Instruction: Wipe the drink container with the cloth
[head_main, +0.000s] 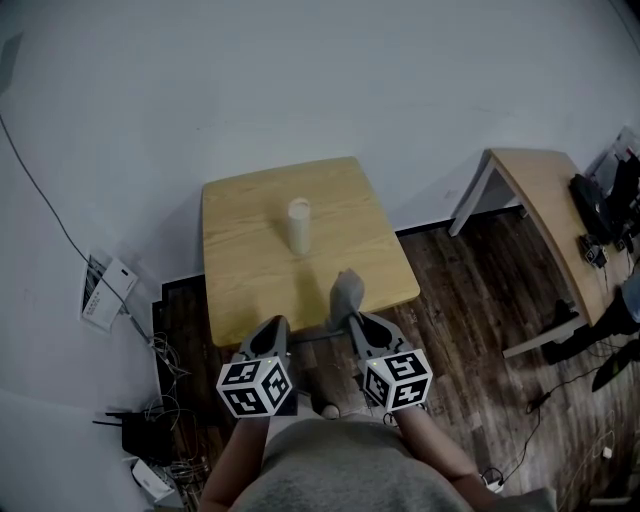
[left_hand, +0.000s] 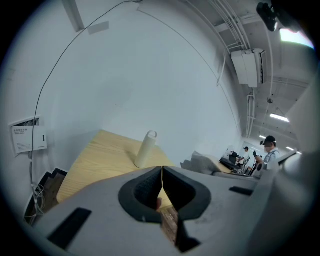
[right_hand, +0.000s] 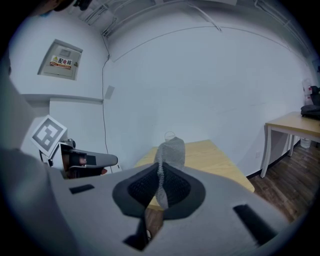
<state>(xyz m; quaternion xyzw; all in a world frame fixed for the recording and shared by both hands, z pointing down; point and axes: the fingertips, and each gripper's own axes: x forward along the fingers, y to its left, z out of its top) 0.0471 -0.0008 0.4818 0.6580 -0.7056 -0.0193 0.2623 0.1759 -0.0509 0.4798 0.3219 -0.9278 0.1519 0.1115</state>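
Progress: the wiping is judged not begun.

The wooden table (head_main: 240, 290) carries the drink container (head_main: 299, 225). It stands upright near the table's middle, somewhat to the far side, and nothing touches it.

The right gripper (head_main: 355, 322) is clamped on the cloth (head_main: 347, 292). The cloth stands up from the jaws over the table's near edge, well apart from the drink container.

The left gripper (head_main: 275, 328) has its jaws pressed together with nothing between them. It hangs at the near edge, to the left of the right gripper.

Done: the cloth is in hand.
Left: bringing the cloth to the drink container, probably steadying the container with the free gripper, and the entire wipe.

Count:
- Tables: two, the wooden table and a second table (head_main: 545, 190) at the far right.
- Grippers: two.
- Drink container: one.
- Cloth: one.
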